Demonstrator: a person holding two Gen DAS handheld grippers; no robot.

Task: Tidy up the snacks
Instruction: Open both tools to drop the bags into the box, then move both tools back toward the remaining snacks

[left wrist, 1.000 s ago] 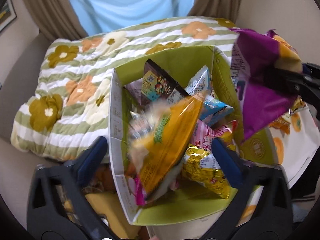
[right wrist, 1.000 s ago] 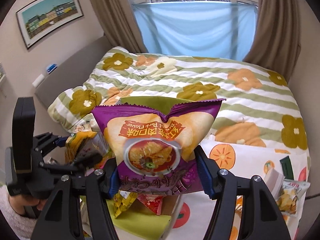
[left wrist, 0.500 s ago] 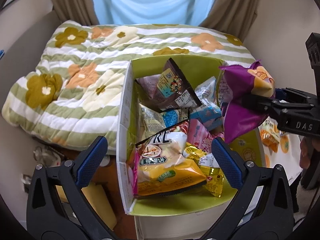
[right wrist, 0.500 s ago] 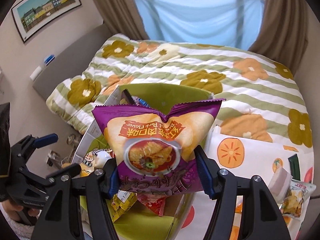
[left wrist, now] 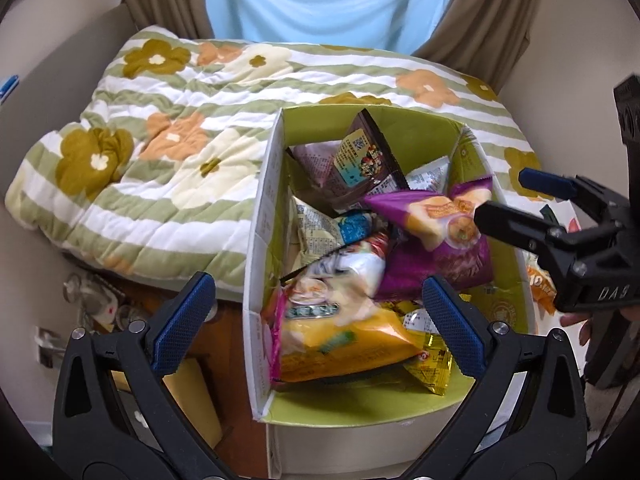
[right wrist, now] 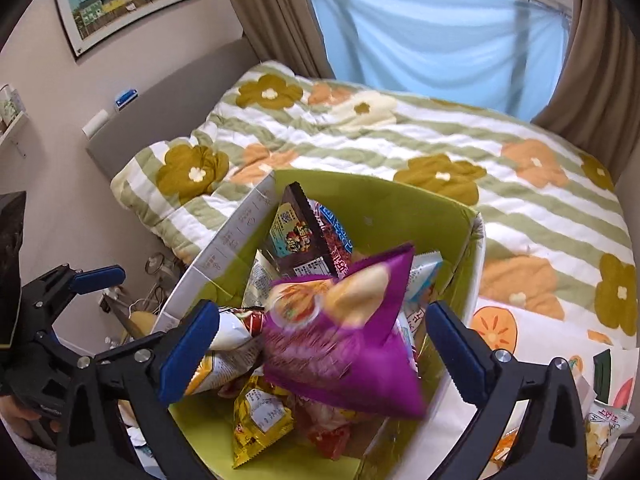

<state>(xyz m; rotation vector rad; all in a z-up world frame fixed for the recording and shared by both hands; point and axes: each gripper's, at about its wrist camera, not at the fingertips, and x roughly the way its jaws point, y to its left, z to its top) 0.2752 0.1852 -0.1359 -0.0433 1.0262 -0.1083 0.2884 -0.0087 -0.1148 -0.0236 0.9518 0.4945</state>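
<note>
Blurrily, we are seeing the purple chip bag (right wrist: 344,332) lying loose in the green box (right wrist: 400,216), between our right tool's (right wrist: 322,340) spread fingers; left tool (left wrist: 316,324) also released.

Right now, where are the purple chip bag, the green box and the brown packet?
purple chip bag (right wrist: 340,344), right wrist view, bag's front.
green box (left wrist: 400,132), left wrist view, far inner wall.
brown packet (left wrist: 362,160), left wrist view, printed face.

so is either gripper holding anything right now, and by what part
Nothing is held. The right gripper is open with the blurred purple chip bag loose between its fingers over the box; the left gripper is open, empty.
</note>
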